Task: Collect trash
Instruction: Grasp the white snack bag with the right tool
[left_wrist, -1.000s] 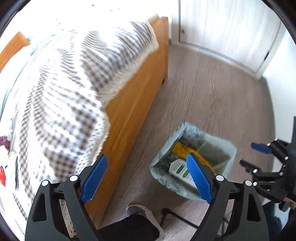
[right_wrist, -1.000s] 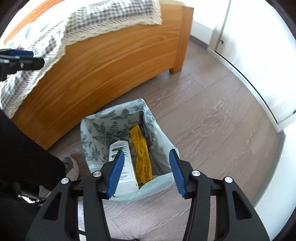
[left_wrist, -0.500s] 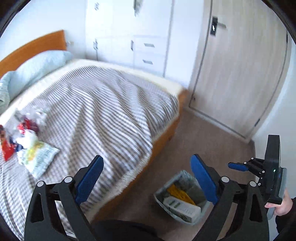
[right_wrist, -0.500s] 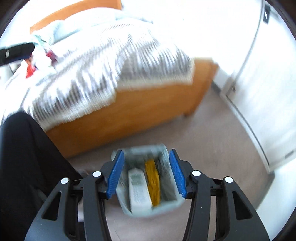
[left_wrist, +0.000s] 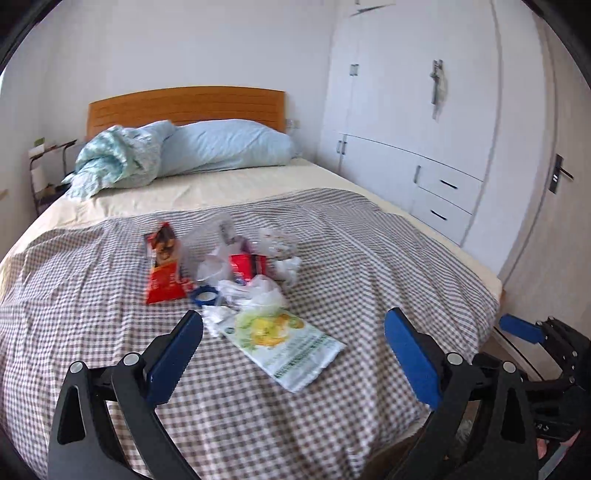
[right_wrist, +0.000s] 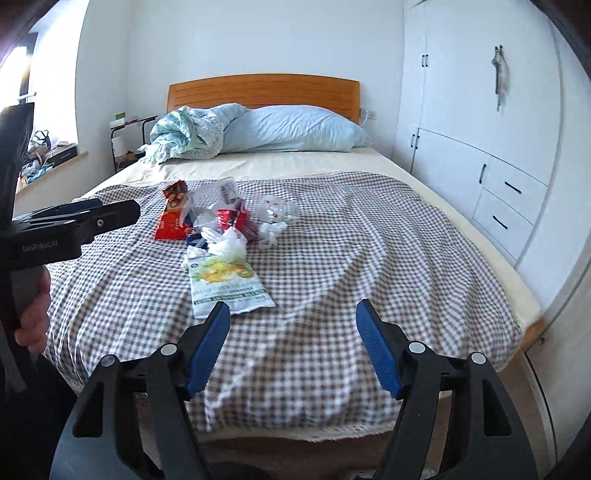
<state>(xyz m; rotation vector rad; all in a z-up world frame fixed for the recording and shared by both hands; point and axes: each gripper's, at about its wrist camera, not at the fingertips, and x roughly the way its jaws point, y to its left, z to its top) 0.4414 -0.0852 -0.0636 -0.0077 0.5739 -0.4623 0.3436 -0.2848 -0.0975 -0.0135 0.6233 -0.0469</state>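
My left claw (left_wrist: 293, 347) gapes wide, empty; right claw (right_wrist: 291, 341) opening, empty — trash pile (left_wrist: 229, 273) ahead on the bed (left_wrist: 369, 258).

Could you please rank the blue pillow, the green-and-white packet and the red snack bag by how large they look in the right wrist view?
1. Blue pillow
2. Green-and-white packet, though it lies nearer the camera
3. Red snack bag

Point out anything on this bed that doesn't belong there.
A heap of litter sits mid-bed on the checked blanket: a red snack bag, crumpled clear plastic and a flat fruit-print pouch.
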